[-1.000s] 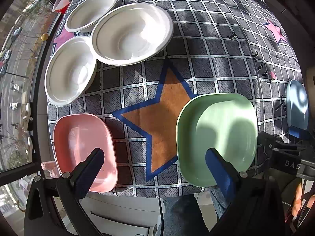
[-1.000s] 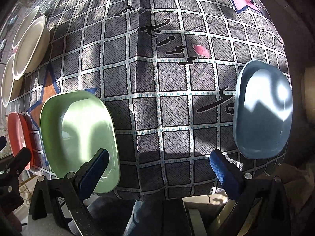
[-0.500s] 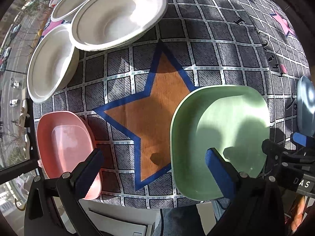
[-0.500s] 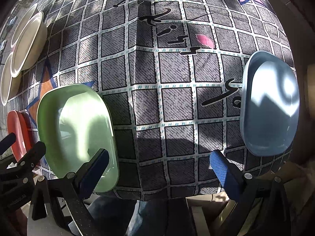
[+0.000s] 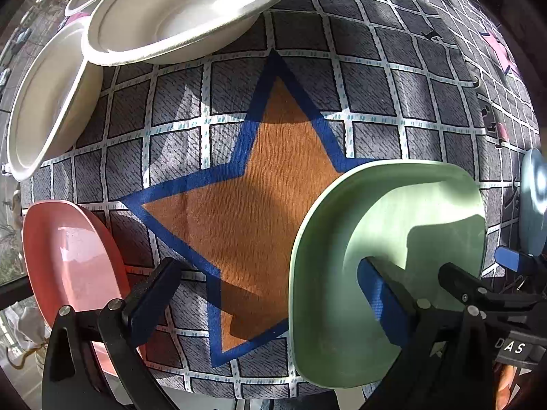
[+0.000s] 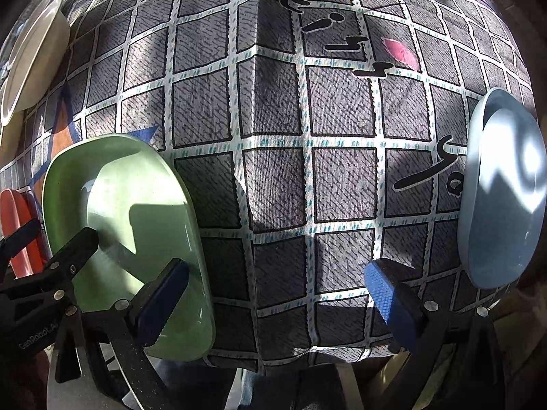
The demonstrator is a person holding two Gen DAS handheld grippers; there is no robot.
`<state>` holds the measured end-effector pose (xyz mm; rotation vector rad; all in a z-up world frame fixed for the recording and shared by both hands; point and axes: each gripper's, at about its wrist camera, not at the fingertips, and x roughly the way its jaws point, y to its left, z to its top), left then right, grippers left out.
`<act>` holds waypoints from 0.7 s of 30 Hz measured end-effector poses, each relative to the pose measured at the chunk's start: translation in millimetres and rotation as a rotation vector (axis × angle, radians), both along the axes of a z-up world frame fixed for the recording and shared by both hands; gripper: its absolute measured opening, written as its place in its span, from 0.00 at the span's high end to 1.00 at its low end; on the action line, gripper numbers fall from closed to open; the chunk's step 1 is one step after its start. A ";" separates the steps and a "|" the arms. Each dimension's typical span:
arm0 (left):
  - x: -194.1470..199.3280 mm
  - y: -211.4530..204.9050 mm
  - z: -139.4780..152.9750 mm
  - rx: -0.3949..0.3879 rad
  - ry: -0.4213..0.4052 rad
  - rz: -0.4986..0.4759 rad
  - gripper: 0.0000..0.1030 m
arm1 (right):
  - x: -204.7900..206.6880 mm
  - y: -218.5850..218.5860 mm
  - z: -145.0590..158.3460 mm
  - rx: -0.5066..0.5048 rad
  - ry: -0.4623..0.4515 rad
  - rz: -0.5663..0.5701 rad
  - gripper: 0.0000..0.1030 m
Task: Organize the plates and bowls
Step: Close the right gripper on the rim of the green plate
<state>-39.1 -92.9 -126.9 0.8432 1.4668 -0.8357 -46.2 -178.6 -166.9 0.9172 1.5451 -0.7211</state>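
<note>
A green plate (image 5: 386,225) lies near the table's front edge; it also shows in the right wrist view (image 6: 126,205). A pink plate (image 5: 68,249) lies at the front left. A blue plate (image 6: 506,198) lies at the right. Three white round bowls (image 5: 184,10) sit at the back left. My left gripper (image 5: 270,294) is open, low over the orange star, with its right finger over the green plate. My right gripper (image 6: 273,294) is open between the green and blue plates, its left finger over the green plate's edge.
A grey checked tablecloth (image 6: 273,119) with an orange star (image 5: 259,205) covers the table. The front table edge is just below both grippers. A window lies to the left.
Both grippers have moved forward and lower toward the table. The plates look larger and nearer. Nothing was taken hold of.
</note>
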 end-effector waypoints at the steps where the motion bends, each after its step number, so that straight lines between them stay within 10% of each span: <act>1: 1.7 -0.2 -0.5 -0.008 0.005 0.010 0.00 | 4.1 -1.3 2.1 -0.003 -0.001 -0.010 0.00; 10: 22.5 15.8 -10.6 0.055 0.022 0.047 0.02 | 6.5 0.1 1.4 0.014 0.005 -0.034 0.02; 19: 0.4 11.9 -2.0 0.021 0.019 -0.091 0.50 | 25.8 23.1 28.3 0.048 -0.089 0.045 0.79; 21: -4.3 10.8 -2.2 0.030 0.007 -0.117 0.50 | 28.0 26.7 27.9 0.108 -0.108 0.022 0.83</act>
